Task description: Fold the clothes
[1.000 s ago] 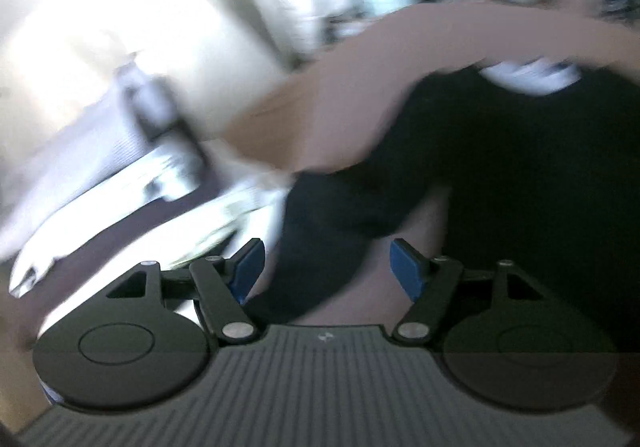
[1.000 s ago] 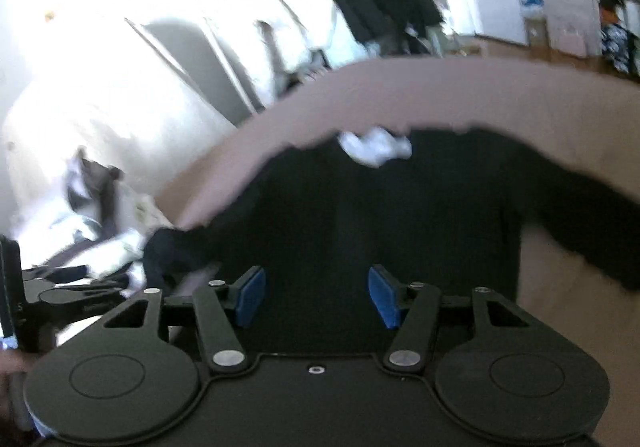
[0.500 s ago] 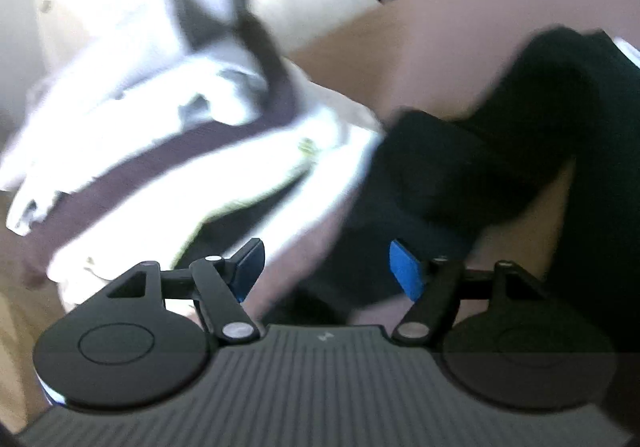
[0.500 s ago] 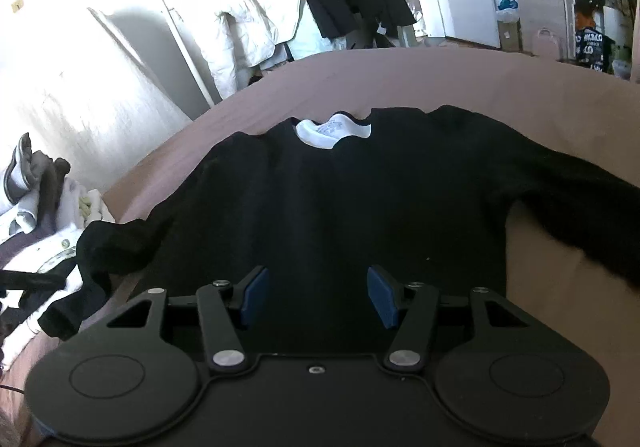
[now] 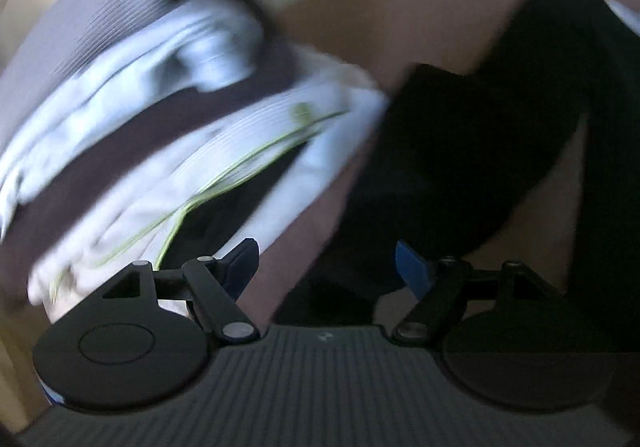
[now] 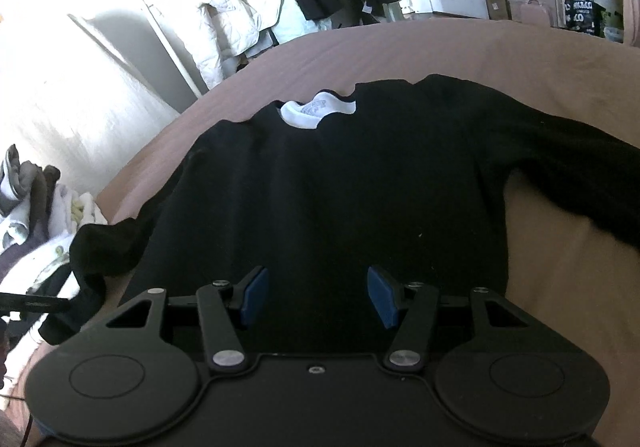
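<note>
Right wrist view showed the right gripper (image 6: 316, 297) wide and empty over the black sweater (image 6: 340, 187); the left gripper (image 5: 326, 267) (blurry) was opening above its sleeve (image 5: 452, 151)

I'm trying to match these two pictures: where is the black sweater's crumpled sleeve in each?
Left wrist view: the sleeve fills the centre right, just ahead of the opening fingers, not gripped.
Right wrist view: it lies at the lower left edge.
Shared landmark: the pile of light clothes beside it.
</note>
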Demonstrator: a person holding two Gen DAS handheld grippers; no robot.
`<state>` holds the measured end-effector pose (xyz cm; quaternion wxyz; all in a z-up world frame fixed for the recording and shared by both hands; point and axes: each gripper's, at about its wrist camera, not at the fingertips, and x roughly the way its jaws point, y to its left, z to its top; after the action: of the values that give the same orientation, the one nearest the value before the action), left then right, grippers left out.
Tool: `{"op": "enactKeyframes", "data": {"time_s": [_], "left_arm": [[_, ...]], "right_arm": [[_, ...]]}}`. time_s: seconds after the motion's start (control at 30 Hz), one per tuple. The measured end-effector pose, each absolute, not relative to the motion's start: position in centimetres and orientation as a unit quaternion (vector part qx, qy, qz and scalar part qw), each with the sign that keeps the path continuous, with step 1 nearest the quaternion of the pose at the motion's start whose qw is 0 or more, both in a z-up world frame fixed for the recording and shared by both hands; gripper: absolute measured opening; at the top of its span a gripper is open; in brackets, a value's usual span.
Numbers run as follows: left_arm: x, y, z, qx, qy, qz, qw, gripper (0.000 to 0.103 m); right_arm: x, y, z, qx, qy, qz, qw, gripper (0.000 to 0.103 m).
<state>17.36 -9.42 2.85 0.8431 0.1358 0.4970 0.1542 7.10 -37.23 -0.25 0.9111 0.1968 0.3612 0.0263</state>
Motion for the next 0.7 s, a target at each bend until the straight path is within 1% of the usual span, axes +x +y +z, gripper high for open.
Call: {"op": "enactKeyframes", "data": {"time_s": [0.13, 0.17, 0.23, 0.27, 0.3, 0.33, 0.37, 0.4, 0.53, 0.57, 0.63, 0.7], "left_arm": [[18.2, -8.5, 0.5, 0.108, 0.536, 0.188, 0.816, 0.078], [18.3, -8.1, -0.1, 0.108, 0.541, 0.197, 0.810, 0.080], [18.5, -7.5, -0.7, 0.112, 0.541, 0.208, 0.807, 0.098], [18.4, -7.2, -0.6, 0.106, 0.535, 0.210, 0.812, 0.099], [18.3, -6.9, -0.4, 0.095, 0.525, 0.210, 0.819, 0.082], [18.1, -6.5, 0.1, 0.070, 0.513, 0.207, 0.830, 0.009], [17.8, -6.1, 0.9, 0.037, 0.499, 0.203, 0.842, 0.008], [17.4, -6.2, 2.0, 0.034, 0.475, 0.207, 0.855, 0.003], [14.5, -8.0, 7.6, 0.118, 0.322, 0.260, 0.902, 0.003], [13.7, -7.9, 8.8, 0.117, 0.299, 0.265, 0.909, 0.003], [12.3, -7.0, 10.6, 0.085, 0.280, 0.265, 0.919, 0.003], [10.9, -5.4, 11.2, 0.036, 0.285, 0.261, 0.922, 0.003]], "right_arm": [[6.9, -36.6, 0.1, 0.176, 0.361, 0.027, 0.915, 0.061], [6.9, -36.5, 0.4, 0.172, 0.358, 0.030, 0.917, 0.061], [6.8, -36.3, 0.6, 0.170, 0.356, 0.036, 0.918, 0.061], [6.8, -36.3, 0.6, 0.170, 0.356, 0.038, 0.918, 0.061], [6.9, -36.2, 0.6, 0.170, 0.357, 0.040, 0.918, 0.061], [6.9, -36.1, 0.5, 0.168, 0.358, 0.041, 0.917, 0.061], [6.9, -36.0, 0.4, 0.166, 0.362, 0.042, 0.917, 0.061], [6.9, -35.8, 0.3, 0.163, 0.365, 0.041, 0.916, 0.061], [6.6, -35.5, 0.3, 0.153, 0.370, 0.041, 0.915, 0.061], [6.6, -35.6, 0.3, 0.155, 0.369, 0.040, 0.915, 0.061], [6.5, -35.7, 0.4, 0.159, 0.368, 0.037, 0.915, 0.061], [6.4, -35.8, 0.5, 0.164, 0.369, 0.035, 0.914, 0.061]]}}
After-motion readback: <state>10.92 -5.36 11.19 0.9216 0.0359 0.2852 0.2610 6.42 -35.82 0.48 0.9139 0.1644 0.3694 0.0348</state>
